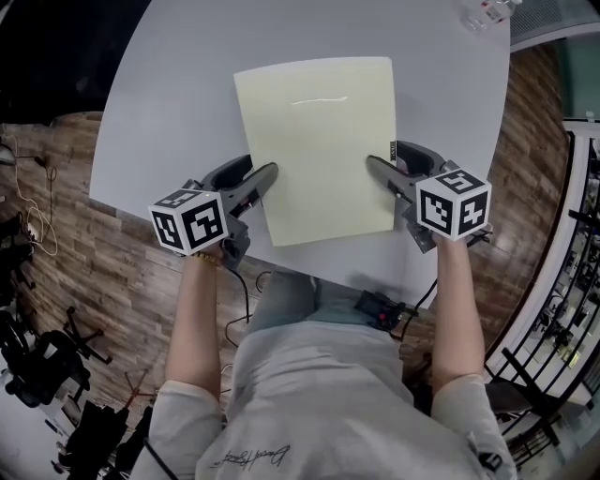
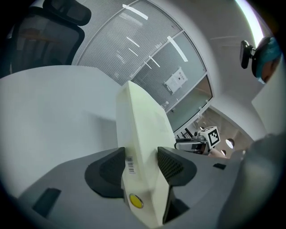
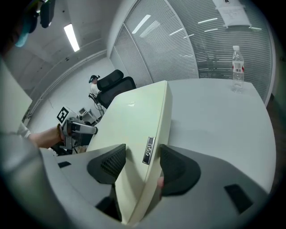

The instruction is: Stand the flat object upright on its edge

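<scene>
The flat object [image 1: 319, 141] is a pale yellow slab with a barcode sticker and a small dark label on its thin edges. It lies over the grey table [image 1: 169, 112], with its near end past the table's front edge. My left gripper [image 1: 265, 174] is shut on its near left edge. In the left gripper view the pads of the left gripper [image 2: 142, 163] press both faces of the slab [image 2: 143, 134]. My right gripper [image 1: 380, 161] is shut on the near right edge. The right gripper [image 3: 143, 164] clamps the slab [image 3: 134, 129] the same way. I cannot tell whether the far end touches the table.
A clear water bottle [image 1: 486, 11] stands at the table's far right corner, also seen as the bottle [image 3: 237, 67] in the right gripper view. A black office chair [image 2: 49, 27] stands behind the table. Wooden floor with cables and equipment surrounds the table.
</scene>
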`<state>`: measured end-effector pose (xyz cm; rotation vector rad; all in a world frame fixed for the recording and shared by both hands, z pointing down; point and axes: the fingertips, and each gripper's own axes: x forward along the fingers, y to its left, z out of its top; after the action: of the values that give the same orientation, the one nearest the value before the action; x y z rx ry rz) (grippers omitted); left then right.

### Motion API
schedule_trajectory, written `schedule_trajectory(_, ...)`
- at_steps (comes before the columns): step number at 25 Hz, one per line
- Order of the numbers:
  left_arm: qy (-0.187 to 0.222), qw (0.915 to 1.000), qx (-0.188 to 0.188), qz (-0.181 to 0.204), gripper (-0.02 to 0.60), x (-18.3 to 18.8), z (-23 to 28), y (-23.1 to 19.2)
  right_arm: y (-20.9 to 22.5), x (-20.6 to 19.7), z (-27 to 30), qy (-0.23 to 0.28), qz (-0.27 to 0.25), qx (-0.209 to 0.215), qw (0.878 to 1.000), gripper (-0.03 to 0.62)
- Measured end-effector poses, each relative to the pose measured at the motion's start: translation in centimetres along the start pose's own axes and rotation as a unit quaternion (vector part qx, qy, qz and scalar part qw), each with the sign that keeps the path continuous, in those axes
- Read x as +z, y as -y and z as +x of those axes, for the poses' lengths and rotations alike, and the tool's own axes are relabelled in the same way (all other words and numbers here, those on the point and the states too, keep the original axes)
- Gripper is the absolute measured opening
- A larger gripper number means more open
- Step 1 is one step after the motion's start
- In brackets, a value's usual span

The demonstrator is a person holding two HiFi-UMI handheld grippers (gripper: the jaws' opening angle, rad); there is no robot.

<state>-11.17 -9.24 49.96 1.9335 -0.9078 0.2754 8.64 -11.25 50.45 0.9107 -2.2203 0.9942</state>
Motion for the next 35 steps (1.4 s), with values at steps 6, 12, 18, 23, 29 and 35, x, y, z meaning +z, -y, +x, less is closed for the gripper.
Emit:
schedule_trajectory(6, 0.018, 0.9985, 0.006, 0.051, 0.238, 2.6, 0.0, 1.1, 0.2, 2.4, -1.0, 0.027, -0.028, -0.016, 0.999, 0.255)
schedule_trajectory(12, 0.047, 0.9941, -0.001, 0.098, 0.236, 5.7, 0.0, 1.8, 0.5, 5.0, -1.5, 0.058, -0.044, -0.032, 0.997, 0.253)
schedule_trajectory(18, 0.067, 0.9883, 0.0, 0.137, 0.235, 7.7, -0.2, 2.3, 0.3, 6.6, -1.9, 0.088, -0.062, -0.05, 0.993, 0.252)
schedule_trajectory(23, 0.092, 0.9819, 0.005, 0.165, 0.234, 8.5, -0.5, 2.3, 0.2, 7.7, -1.9, 0.108, -0.086, -0.063, 0.988, 0.25)
schedule_trajectory(29, 0.119, 0.9721, 0.004, 0.202, 0.233, 10.0, -0.4, 2.9, 0.3, 9.1, -2.4, 0.14, -0.106, -0.075, 0.982, 0.249)
schedule_trajectory(35, 0.141, 0.9599, 0.012, 0.242, 0.232, 11.9, 0.2, 3.2, 1.3, 10.7, -2.3, 0.16, -0.116, -0.098, 0.975, 0.249)
